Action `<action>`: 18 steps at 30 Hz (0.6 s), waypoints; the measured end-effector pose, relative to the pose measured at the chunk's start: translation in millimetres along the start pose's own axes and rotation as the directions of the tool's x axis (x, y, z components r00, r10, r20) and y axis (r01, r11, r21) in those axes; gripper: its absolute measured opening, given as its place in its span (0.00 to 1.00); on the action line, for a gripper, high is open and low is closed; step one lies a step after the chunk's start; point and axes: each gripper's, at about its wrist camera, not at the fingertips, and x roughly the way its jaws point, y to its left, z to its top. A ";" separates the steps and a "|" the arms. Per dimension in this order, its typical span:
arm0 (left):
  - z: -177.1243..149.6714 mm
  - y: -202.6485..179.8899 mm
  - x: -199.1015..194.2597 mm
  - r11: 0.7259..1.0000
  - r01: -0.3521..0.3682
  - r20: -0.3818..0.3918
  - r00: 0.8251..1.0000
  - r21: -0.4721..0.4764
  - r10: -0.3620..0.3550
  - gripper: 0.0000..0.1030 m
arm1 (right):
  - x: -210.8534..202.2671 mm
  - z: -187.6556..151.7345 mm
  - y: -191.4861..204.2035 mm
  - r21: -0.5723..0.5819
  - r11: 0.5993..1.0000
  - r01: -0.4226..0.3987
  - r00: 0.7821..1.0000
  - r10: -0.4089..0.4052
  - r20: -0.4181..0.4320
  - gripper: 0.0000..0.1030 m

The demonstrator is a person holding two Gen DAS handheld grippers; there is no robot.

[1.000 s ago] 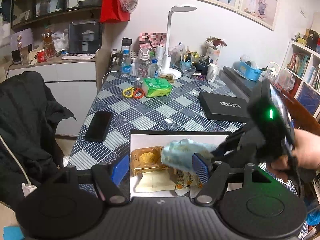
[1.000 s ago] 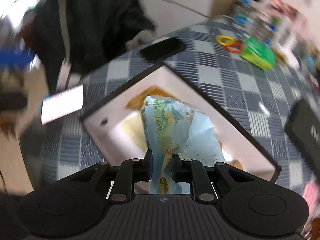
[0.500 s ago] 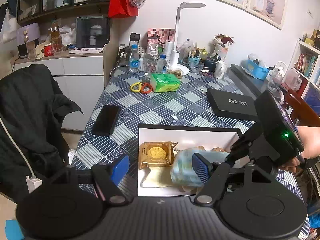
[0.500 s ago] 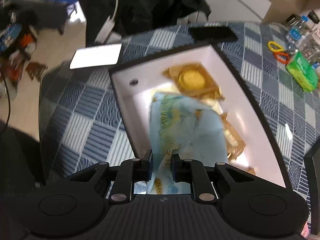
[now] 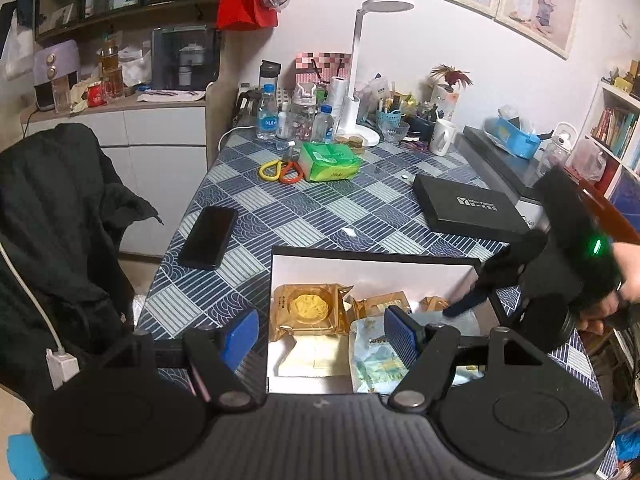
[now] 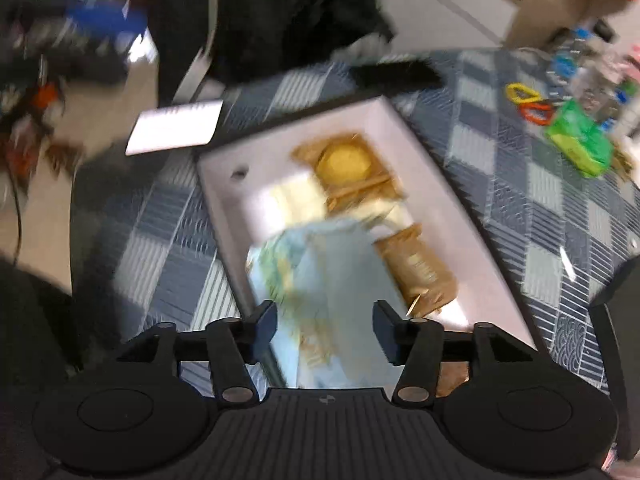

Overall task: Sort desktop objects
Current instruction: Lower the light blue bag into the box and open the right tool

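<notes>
An open white box (image 5: 376, 264) with a black rim sits at the table's near edge; it also shows in the right wrist view (image 6: 228, 196). In it lie a gold-wrapped round cake (image 5: 308, 308), other gold packets (image 6: 420, 272) and a light blue printed packet (image 5: 372, 356) (image 6: 332, 280). My right gripper (image 6: 324, 328) is open just above the blue packet, not holding it. My left gripper (image 5: 320, 332) is open and empty over the box's near left part.
A black phone (image 5: 208, 236) lies left of the box. A flat black box (image 5: 468, 208) lies at the right. A green packet (image 5: 328, 162) and yellow and orange clips (image 5: 278, 170) lie farther back, before bottles and a lamp. A chair with a black coat (image 5: 60, 216) stands left.
My right gripper lowered the blue packet into the white box, then opened and let it go. The packet now lies in the box. My left gripper stayed open.
</notes>
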 end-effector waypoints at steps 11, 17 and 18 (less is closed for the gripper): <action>-0.7 -8.2 4.0 1.000 -0.005 -0.018 1.000 0.020 0.006 0.80 | 43.7 -8.2 -0.3 0.053 0.998 0.015 0.998 -0.012 -0.058 0.57; -1.9 -8.4 6.9 1.000 -0.011 -0.036 0.999 0.026 0.012 0.80 | 61.0 -14.4 1.7 0.067 0.997 0.030 0.997 -0.025 -0.068 0.60; -2.0 -8.6 7.4 1.000 -0.011 -0.037 0.999 0.027 0.012 0.80 | 61.5 -14.4 1.7 0.071 0.997 0.032 0.997 -0.028 -0.066 0.61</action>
